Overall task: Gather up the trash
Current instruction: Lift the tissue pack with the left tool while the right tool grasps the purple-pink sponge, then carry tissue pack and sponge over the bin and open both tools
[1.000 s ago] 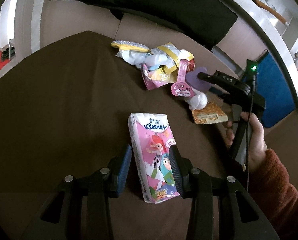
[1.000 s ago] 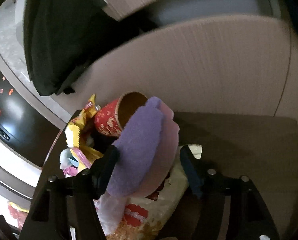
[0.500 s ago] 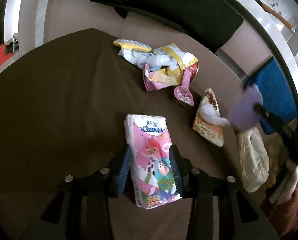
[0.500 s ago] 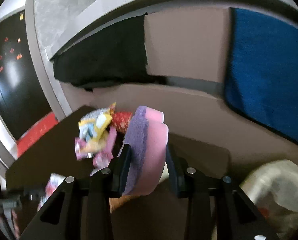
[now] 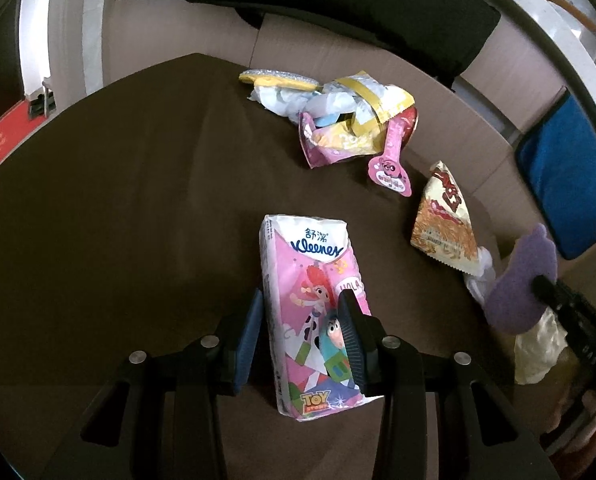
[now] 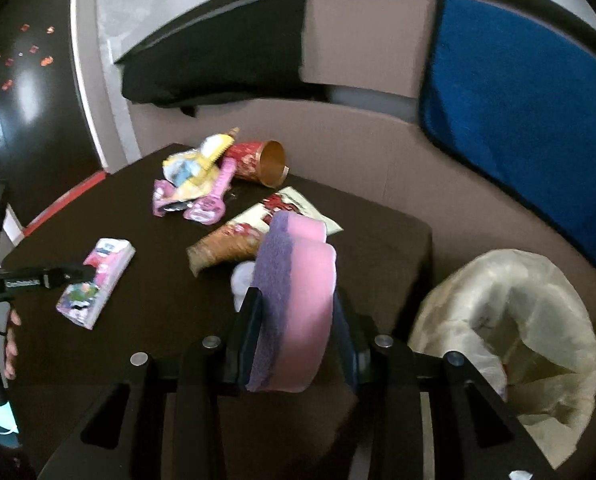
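Tissue pack (image 5: 310,304) lies flat on the desk (image 5: 118,220) between the jaws of the left hand-held gripper (image 5: 303,338), which has not moved; whether its pads press the pack or merely flank it cannot be told. Ahead and to its right sits the wrapper pile (image 5: 338,120), then a snack bag (image 5: 444,224) near the desk edge. Right of that, the right hand-held gripper (image 6: 294,344) has just closed further and now clamps a sponge (image 6: 298,300), purple face to its left. A second ago the sponge was beside the red cup (image 6: 258,162); it has since been carried away from the pile, and now the open bag (image 6: 510,340) sits just to its right. By appearances the sponge goes in next, with the wrappers still to collect.
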Available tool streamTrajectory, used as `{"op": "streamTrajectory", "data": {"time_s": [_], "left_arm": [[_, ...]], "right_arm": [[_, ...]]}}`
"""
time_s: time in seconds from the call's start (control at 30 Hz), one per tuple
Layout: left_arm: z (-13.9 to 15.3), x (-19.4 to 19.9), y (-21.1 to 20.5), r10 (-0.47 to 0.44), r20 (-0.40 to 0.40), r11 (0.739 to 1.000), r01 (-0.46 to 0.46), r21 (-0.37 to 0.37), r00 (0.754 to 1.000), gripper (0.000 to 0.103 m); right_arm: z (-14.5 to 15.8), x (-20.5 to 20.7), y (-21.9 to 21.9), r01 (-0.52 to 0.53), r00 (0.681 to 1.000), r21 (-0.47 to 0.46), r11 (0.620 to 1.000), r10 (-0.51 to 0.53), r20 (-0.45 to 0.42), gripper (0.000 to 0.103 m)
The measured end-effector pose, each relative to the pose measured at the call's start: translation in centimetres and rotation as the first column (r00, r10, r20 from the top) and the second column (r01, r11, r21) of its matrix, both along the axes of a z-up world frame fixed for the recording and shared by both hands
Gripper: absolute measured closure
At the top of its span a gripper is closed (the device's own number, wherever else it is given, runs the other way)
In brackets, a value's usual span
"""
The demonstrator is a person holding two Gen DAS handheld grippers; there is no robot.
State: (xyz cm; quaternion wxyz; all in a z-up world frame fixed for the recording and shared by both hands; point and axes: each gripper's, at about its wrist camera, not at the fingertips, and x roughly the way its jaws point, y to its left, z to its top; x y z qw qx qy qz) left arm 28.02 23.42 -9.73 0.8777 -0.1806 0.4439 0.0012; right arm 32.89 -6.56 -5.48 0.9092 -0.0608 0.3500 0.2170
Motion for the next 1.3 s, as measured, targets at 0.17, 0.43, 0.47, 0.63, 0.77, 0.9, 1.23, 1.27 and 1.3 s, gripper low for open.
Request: {"op": "streamTrajectory", "data": {"time_s": [0.17,0.43,0.47,0.63,0.77,0.9,1.23,1.27,1.3], "left_arm": [[0.0,-0.1,0.4,-0.001,-0.007,1.0,0.001,-0.009,1.0,0.063],[-0.2,0.4,0.0,-0.014,-0.017,1.0,0.014,-0.014,1.0,0.063],[-0.2,0.5,-0.2,-0.011,-0.018,1.0,0.011,-0.012,1.0,0.063],[-0.2,1.1,-0.9,-0.017,-0.026,1.0,0.017,0.002,1.0,0.062],[-0.3,1.7,-1.5,-0.027,-0.035,0.999,0.028,0.025,0.999,0.062],[-0.2,1.6,-1.6,-0.014,-0.033,1.0,0.015,0.027,0.999,0.068],[2.0,-0.5,-3.6,-0.053,0.089,0.991,0.041,0.124,0.995,0.081],[2.5,-0.9,-3.8,-0.054,0.11,0.99,0.039,0.136,0.992,0.081],[2.9,-1.2,-4.1,-0.058,0.127,0.988,0.038,0.148,0.99,0.081]], "right_arm": [[-2.0,0.3,0.9,-0.013,0.999,0.033,0.999,0.015,-0.051,0.074],[4.7,0.8,-0.6,-0.059,0.998,0.267,0.962,0.048,0.048,0.075],[5.5,1.0,-0.7,-0.065,0.997,0.288,0.956,0.051,0.056,0.075],[6.8,1.0,-0.4,-0.066,0.995,0.281,0.957,0.045,0.084,0.075],[5.9,0.7,-0.4,-0.045,0.997,0.261,0.964,0.028,0.068,0.075],[4.4,0.1,-0.6,-0.023,0.999,0.244,0.97,0.016,0.031,0.075],[3.2,-2.7,-1.3,-0.02,1.0,0.205,0.979,0.02,0.005,0.075],[3.2,-3.0,-1.3,-0.022,1.0,0.199,0.98,0.021,0.009,0.075],[3.3,-3.3,-1.3,-0.023,1.0,0.194,0.981,0.021,0.014,0.075]]}}
